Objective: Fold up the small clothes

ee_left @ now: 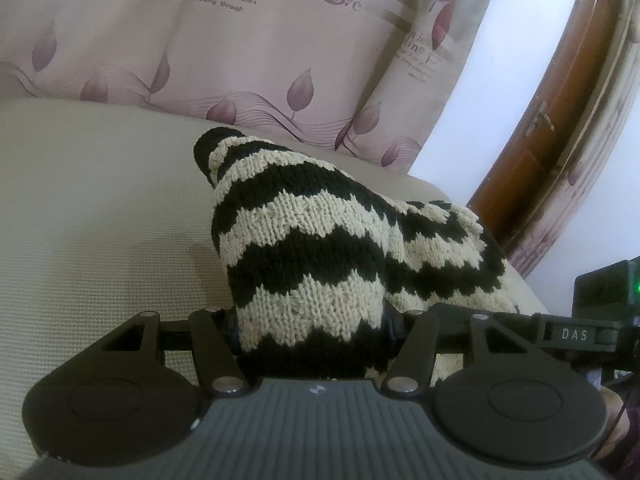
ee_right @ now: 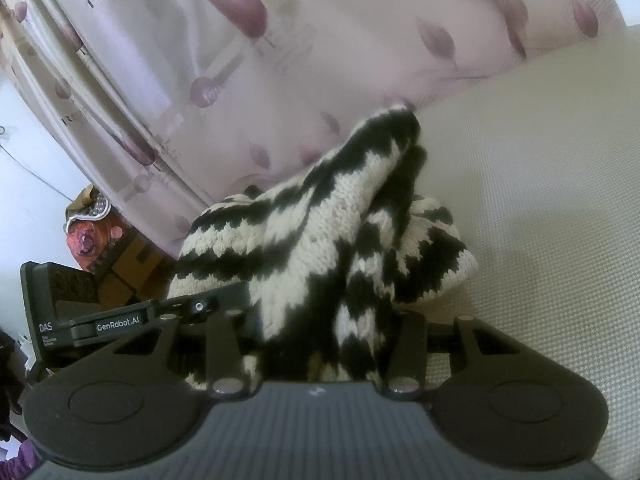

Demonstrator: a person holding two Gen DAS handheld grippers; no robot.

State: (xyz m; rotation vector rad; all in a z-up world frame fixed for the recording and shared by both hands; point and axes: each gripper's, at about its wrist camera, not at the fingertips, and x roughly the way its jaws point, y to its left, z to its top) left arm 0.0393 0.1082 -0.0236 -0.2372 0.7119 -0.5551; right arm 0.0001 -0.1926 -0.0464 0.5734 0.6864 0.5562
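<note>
A: So, the knit garment (ee_left: 304, 248), black with cream zigzag stripes, sits bunched right between the jaws of the left gripper (ee_left: 312, 332), rising ahead of them in a soft peak.

B: And on the other side the same knit (ee_right: 320, 248) runs between the jaws of the right gripper (ee_right: 320, 340) and drapes forward and to their right. Are both clamped?

A: Both sets of jaws look drawn in on the fabric, each pinching a fold of it. The fingertips themselves are buried in the wool, so I judge that from how the cloth is gathered there.

B: How will it handle?

A: Light, I'd say, and very soft. A chunky knit stretches and sags, so it will droop between the two holds instead of keeping a flat edge. It is not slippery; the loops grip well, but they could snag on the jaws.

B: Where should one hold it?

A: At an edge or corner, through both layers, not in the middle of a bunch as now.

B: And beyond it?

A: Beneath and ahead of the jaws lies a beige woven surface (ee_left: 100, 208). Past that hangs a pink curtain (ee_left: 200, 48) with leaf prints, and far right of the left jaws a wooden door (ee_left: 560, 120).
</note>
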